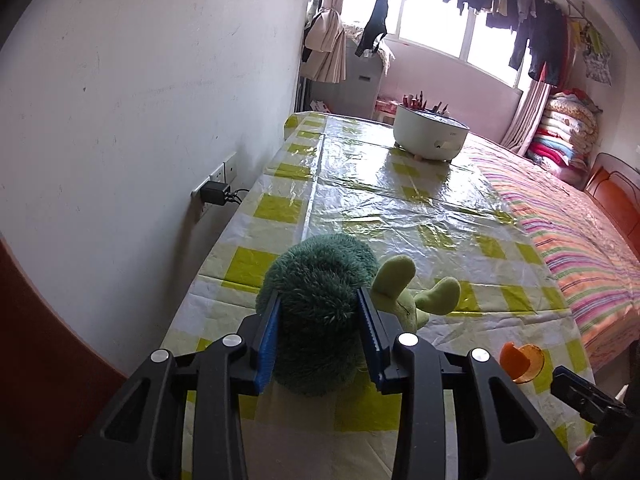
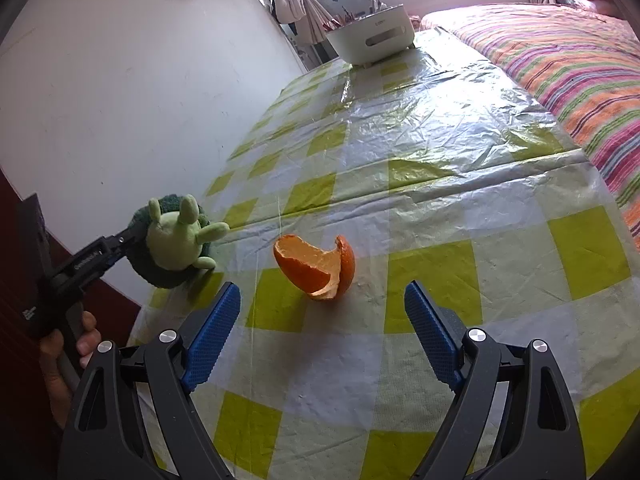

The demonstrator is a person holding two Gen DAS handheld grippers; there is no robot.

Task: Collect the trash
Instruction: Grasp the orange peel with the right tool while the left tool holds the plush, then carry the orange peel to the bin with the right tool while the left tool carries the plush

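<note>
Just ahead of the open right claw (image 2: 322, 312) lies orange peel (image 2: 316, 266).

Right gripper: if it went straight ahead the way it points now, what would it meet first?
Most likely the orange peel, lying on the checked tablecloth ahead of the open right gripper, roughly centred between its fingers. Depth is hard to judge.

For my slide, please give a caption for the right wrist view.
Open right gripper faces an orange peel on the checked tablecloth; left gripper holds a plush turtle.

Peel (image 2: 316, 266) right of plush (image 2: 176, 240), bin (image 2: 372, 40) behind
</note>
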